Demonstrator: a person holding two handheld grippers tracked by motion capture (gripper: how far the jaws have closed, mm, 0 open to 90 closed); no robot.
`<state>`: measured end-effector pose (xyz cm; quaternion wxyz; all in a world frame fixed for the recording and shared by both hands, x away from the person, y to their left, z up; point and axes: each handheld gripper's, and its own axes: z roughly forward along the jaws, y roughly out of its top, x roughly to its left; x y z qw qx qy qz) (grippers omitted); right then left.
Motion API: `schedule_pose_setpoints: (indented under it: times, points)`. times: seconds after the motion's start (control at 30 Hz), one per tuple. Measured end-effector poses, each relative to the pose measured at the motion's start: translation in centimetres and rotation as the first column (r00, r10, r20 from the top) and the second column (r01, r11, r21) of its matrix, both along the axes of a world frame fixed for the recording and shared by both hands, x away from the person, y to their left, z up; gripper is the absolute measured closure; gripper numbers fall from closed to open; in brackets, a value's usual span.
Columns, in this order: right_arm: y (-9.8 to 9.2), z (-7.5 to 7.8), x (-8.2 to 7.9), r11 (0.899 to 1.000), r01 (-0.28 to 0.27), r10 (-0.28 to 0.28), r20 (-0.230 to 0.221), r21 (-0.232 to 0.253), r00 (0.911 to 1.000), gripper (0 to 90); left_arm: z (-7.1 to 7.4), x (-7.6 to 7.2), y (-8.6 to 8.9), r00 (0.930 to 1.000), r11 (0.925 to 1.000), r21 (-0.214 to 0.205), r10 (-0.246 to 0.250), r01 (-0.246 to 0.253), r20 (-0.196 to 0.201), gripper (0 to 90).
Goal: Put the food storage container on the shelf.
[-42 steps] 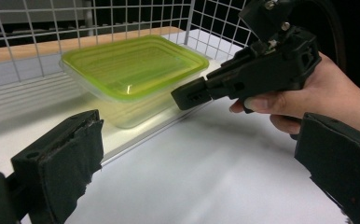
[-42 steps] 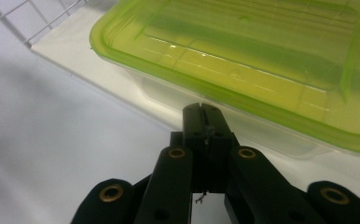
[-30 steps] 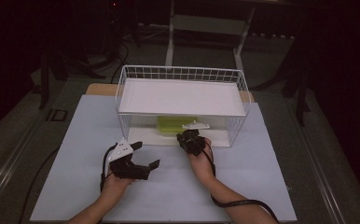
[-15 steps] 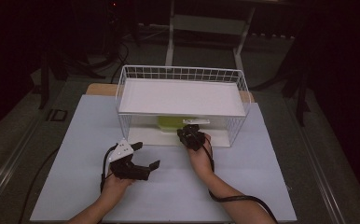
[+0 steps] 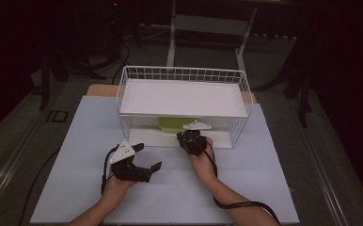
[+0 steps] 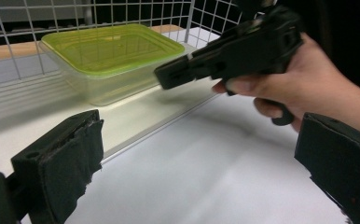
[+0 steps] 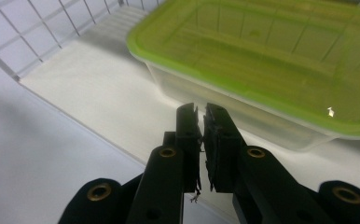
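The right tool [image 7: 200, 116] has moved up to the front edge of the wire rack [image 5: 184, 75], and its jaws have just begun to part: a thin slit now shows between the pads, nothing in it. That reads as the start of opening for a grasp on the green-lidded container [image 7: 280, 60], which sits on the rack's lower shelf [image 7: 103, 98] under the white upper board. The container lies just ahead of the right tool's tips, near but not touched. The left tool [image 5: 146, 162] rests over the worktop [image 5: 264, 188] in front of the rack, jaws spread wide and empty, well apart from the container.
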<state>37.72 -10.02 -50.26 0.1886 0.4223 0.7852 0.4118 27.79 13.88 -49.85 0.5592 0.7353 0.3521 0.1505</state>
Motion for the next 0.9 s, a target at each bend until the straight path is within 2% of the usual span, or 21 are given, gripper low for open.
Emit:
schedule_pose_setpoints:
  times: [0.13, 0.2, 0.3, 0.47, 0.6, 0.67, 0.73, 0.9]
  points:
    - [-0.4, 0.6, -0.8, 1.000, -0.022, 0.022, 0.037, -0.015, 0.9991, 77.4, 0.0, 0.1, 0.0, 1.0000, 1.0000, 0.003, -0.005, 0.005, 0.002, 1.7]
    - [-0.6, 0.8, -1.1, 1.000, -0.027, 0.027, 0.035, -0.001, 0.9990, 73.0, 0.0, 0.2, 0.0, 1.0000, 1.0000, 0.003, -0.007, 0.007, 0.003, 1.7]
    - [-1.0, 1.0, -1.6, 0.999, -0.037, 0.037, 0.024, 0.020, 0.9990, 59.0, 0.0, 0.2, -0.1, 0.9998, 0.9998, -0.006, -0.019, 0.019, -0.004, 1.7]
    - [-1.4, 1.3, -2.2, 0.997, -0.072, 0.072, 0.013, 0.039, 0.9973, 50.6, 0.1, 0.3, -0.3, 0.9991, 0.9989, -0.020, -0.043, 0.043, -0.005, 1.7]
    - [-1.5, 1.7, -2.7, 0.995, -0.087, 0.086, 0.018, 0.055, 0.9961, 38.6, 0.4, 0.4, -0.7, 0.9986, 0.9986, -0.003, -0.053, 0.053, 0.003, 1.7]
    - [-1.5, 1.8, -2.9, 0.993, -0.097, 0.096, 0.007, 0.062, 0.9953, 32.5, 0.8, 0.5, -0.9, 0.9972, 0.9972, -0.005, -0.074, 0.074, 0.006, 1.7]
    - [-1.6, 1.8, -3.1, 0.988, -0.137, 0.139, -0.021, 0.075, 0.9901, 20.4, 1.1, 0.4, -1.0, 0.9964, 0.9964, -0.004, -0.085, 0.085, 0.006, 1.7]
    - [-2.2, 1.9, -3.9, 0.978, -0.167, 0.174, -0.048, 0.127, 0.9836, 16.2, 1.6, 0.4, -0.8, 0.9954, 0.9954, -0.006, -0.096, 0.096, 0.000, 1.7]
